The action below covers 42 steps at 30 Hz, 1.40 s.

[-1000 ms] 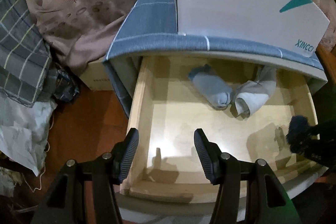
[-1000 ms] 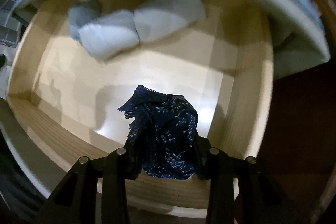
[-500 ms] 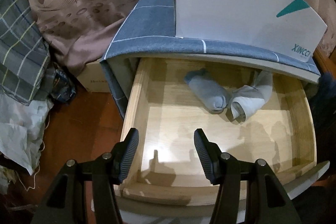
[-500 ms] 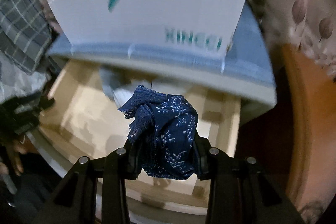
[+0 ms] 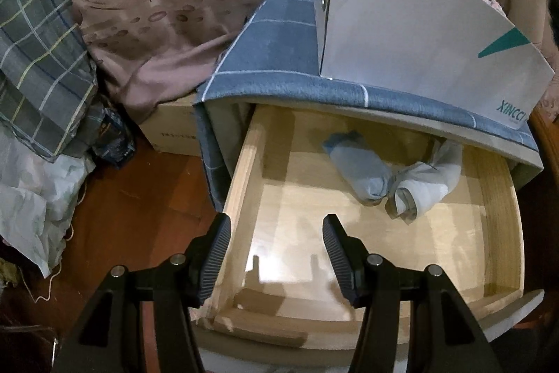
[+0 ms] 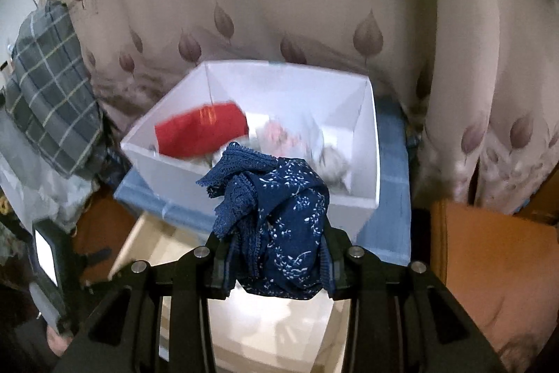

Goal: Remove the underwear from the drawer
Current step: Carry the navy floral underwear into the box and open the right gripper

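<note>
Now | white box (image 5: 419,34) reads "XINCCI" | drawer (image 5: 503,198) below box: two rolled garments (image 5: 360,170) | right gripper (image 6: 276,254) clamped on navy underwear (image 6: 279,219) | left gripper (image 5: 276,254) apart

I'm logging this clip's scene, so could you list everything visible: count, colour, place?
Underwear: one, navy with white print, clamped in the right tongs.
Rolled garments: two, pale blue-grey, back of the drawer.
Drawer: one, light wood, pulled open.
Cabinet cloth: one, blue check, covering the cabinet top.
Box: one, white, on the cabinet, holding a red item and pale clothes.
Curtain: beige with leaf print, behind.
Plaid fabric: grey-green, left.
Left tongs: black, open, empty, above the drawer front.
Right tongs: black, shut.
</note>
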Available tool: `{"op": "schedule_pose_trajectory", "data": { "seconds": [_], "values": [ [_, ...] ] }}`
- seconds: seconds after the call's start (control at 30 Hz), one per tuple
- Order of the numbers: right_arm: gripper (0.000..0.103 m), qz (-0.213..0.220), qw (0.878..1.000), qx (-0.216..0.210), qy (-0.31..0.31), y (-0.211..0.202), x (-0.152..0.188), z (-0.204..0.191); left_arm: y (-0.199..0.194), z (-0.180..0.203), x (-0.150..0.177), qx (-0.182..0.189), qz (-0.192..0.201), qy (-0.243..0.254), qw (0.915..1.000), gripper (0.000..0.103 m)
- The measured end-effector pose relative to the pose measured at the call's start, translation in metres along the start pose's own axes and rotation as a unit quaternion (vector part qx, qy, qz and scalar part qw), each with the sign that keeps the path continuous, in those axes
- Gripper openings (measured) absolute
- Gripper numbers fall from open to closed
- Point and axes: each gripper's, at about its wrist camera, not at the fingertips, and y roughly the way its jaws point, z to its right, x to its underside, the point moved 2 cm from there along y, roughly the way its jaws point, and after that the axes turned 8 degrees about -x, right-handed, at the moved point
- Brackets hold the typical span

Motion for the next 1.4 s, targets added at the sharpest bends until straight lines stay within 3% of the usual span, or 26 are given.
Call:
{"op": "schedule_pose_trajectory", "data": {
  "seconds": [0.33,0.67,0.93,1.23,1.4],
  "values": [
    [0.034,-0.011,1.0,-0.005,0.001,0.042,-0.049,-0.017,-0.002,-0.005,0.0,0.0,0.008,-0.002,1.0,0.056],
    [0.034,-0.059,0.998,0.014,-0.008,0.117,-0.053,-0.02,-0.002,-0.007,0.0,0.003,0.009,-0.004,0.9999,0.056],
    [0.034,-0.089,0.996,0.024,0.003,0.151,-0.061,-0.012,0.0,-0.007,-0.001,0.003,0.005,-0.007,1.0,0.056],
    [0.04,-0.094,0.995,0.021,0.008,0.15,-0.061,-0.012,0.001,-0.011,0.0,0.004,-0.001,-0.014,0.9999,0.056],
    [0.055,-0.082,0.996,0.019,0.012,0.136,-0.065,-0.017,0.002,-0.014,0.0,0.005,-0.003,-0.018,0.9998,0.056]
  ]
}}
